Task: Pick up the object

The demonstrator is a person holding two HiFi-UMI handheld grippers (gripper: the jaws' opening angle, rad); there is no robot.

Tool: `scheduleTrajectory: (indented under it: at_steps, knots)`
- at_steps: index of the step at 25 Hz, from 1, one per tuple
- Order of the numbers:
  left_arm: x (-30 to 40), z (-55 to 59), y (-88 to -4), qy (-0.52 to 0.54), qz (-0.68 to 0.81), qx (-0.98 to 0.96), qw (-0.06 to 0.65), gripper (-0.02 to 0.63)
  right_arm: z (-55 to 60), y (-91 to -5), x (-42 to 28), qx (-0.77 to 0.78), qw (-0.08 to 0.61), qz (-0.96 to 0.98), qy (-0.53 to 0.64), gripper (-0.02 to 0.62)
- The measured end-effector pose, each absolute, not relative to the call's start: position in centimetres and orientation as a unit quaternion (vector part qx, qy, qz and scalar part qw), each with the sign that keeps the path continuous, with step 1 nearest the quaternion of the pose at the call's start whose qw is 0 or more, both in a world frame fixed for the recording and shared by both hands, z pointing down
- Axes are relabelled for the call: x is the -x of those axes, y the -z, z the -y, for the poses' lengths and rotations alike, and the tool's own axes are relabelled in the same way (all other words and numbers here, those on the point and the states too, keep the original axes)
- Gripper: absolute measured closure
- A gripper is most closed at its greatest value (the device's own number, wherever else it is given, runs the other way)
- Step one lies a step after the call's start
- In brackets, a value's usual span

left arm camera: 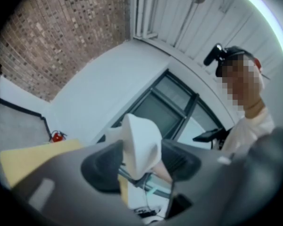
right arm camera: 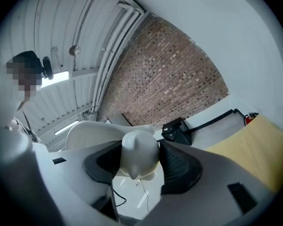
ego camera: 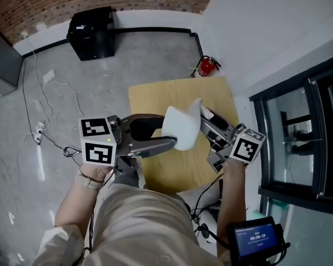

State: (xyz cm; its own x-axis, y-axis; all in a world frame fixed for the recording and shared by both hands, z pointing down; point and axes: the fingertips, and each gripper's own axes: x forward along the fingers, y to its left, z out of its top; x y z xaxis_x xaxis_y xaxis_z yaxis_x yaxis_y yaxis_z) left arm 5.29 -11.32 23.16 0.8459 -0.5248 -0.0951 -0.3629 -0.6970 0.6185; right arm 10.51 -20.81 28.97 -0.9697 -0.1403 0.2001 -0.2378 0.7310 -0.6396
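Note:
The white object [ego camera: 182, 127], smooth and rounded with a pointed lip, hangs in the air above the small wooden table [ego camera: 155, 98]. My left gripper [ego camera: 171, 132] comes in from the left and has its two pads against the object's left part [left arm camera: 141, 147]. My right gripper [ego camera: 204, 127] comes in from the right, its ribbed pads pressed on a knob-like part of the object [right arm camera: 139, 154]. Seen from the left gripper [left arm camera: 141, 161], the object fills the gap between the jaws. Seen from the right gripper [right arm camera: 140, 163], it does the same. Nothing else is held.
A red fire extinguisher [ego camera: 206, 66] lies by the wall behind the table. A black box [ego camera: 91, 33] stands on the concrete floor at the back left, and cables [ego camera: 50, 137] trail on the left. A dark-framed window [ego camera: 299, 132] runs along the right. A small screen device [ego camera: 256, 240] hangs near the right arm.

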Motion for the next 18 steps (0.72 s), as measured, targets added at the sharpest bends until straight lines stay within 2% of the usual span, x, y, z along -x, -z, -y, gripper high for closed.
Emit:
scheduleTrajectory:
  at_steps: [3,11,18]
  knots:
    - [-5.30,11.24,-22.38,0.151,0.228,-0.911,0.309,0.367,20.84,-28.47,-10.59,-0.094,0.057,0.930,-0.351,0.353]
    - [-4.95,11.83,-22.56,0.118,0.267,-0.913,0.286,0.370,21.17,-27.82,-10.49,-0.139,0.065,0.935,-0.319,0.354]
    - [-4.69,11.70,-23.00,0.128,0.262,-0.908,0.301,0.385,20.95,-28.04,-10.48,-0.139,0.073,0.935,-0.317,0.355]
